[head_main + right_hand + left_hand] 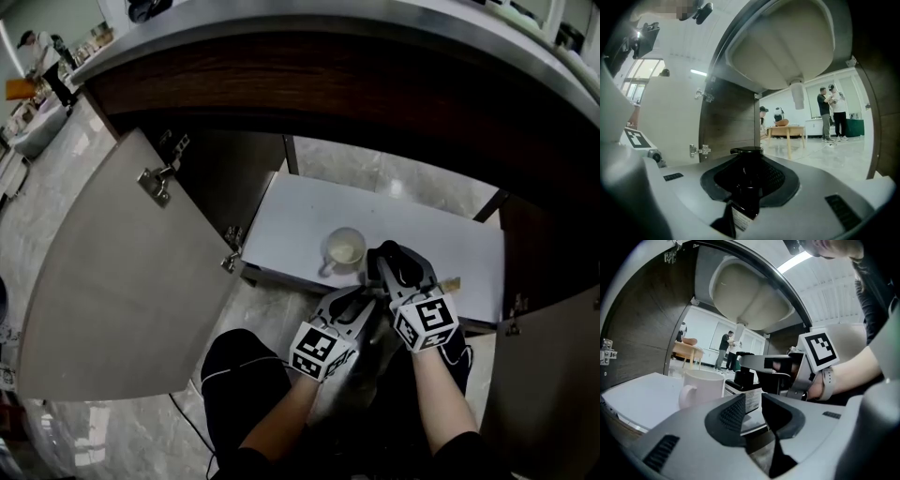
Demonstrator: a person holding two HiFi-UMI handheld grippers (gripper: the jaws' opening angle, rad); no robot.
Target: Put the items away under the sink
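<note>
A white mug (pixel 345 249) stands upright near the front edge of the white cabinet floor (pixel 300 211) under the sink. Just right of it, my right gripper (pixel 394 267) is shut on a black pump bottle (pixel 749 183), gripping it by the neck below the pump head. From the left gripper view the bottle (pixel 743 380) with its white label stands beside the mug (pixel 701 387), on the floor or just above it. My left gripper (pixel 361 298) hovers at the front edge, its jaws slightly open with nothing between them (pixel 753 406).
The left cabinet door (pixel 112 272) swings wide open, and the right door (pixel 553 375) is open too. The sink bowl (pixel 787 42) and its drain pipe (pixel 798 93) hang overhead. Dark wood walls (pixel 642 319) close in the sides. The person's knees are below the shelf edge.
</note>
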